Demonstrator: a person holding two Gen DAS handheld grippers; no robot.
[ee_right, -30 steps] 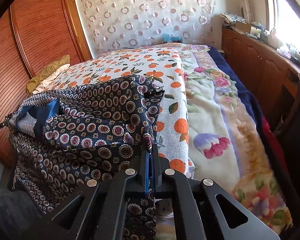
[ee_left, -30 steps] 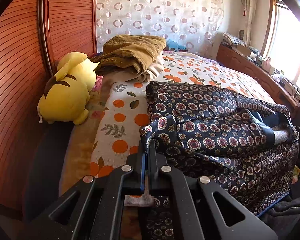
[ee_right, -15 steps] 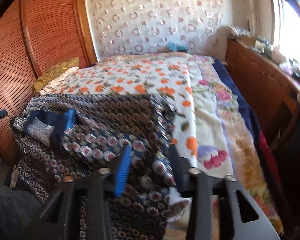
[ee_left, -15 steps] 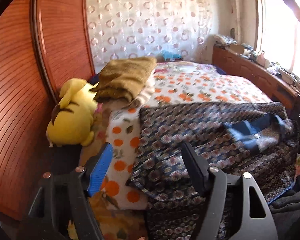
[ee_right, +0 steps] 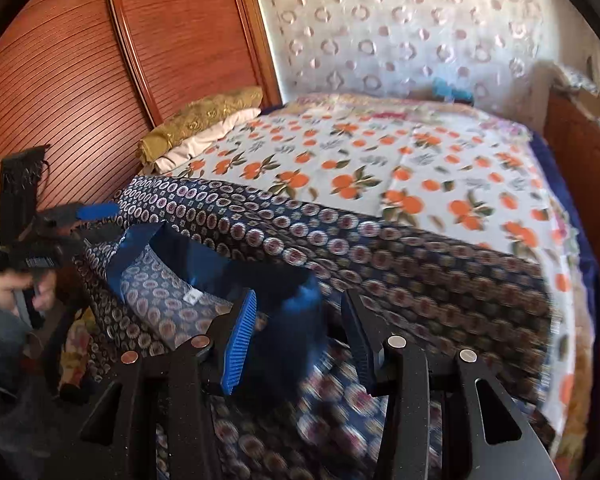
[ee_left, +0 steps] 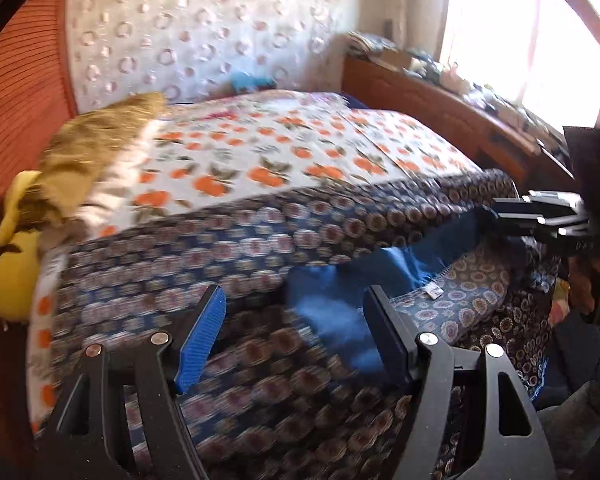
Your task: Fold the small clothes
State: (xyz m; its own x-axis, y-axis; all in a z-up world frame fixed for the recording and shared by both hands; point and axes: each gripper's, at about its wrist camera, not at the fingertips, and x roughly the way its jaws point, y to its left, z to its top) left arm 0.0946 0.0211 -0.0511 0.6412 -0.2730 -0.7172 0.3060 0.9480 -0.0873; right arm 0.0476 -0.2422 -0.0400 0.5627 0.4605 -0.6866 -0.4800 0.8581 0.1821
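Observation:
A dark navy garment with round medallion print lies folded over along the near edge of the bed; its plain blue lining shows at the fold. It also fills the right wrist view, with the lining between the fingers. My left gripper is open and empty just above the cloth. My right gripper is open and empty over the lining. Each gripper shows in the other's view, the right one at the garment's right end and the left one at its left end.
The bed has an orange-fruit print sheet. A yellow plush toy and a stack of folded olive and cream bedding sit at the left by the wooden headboard. A wooden ledge with clutter runs along the right.
Both grippers were shut on the garment's corners a second ago; they have opened, let go and drawn back. The garment now lies flatter, folded over on the bed.

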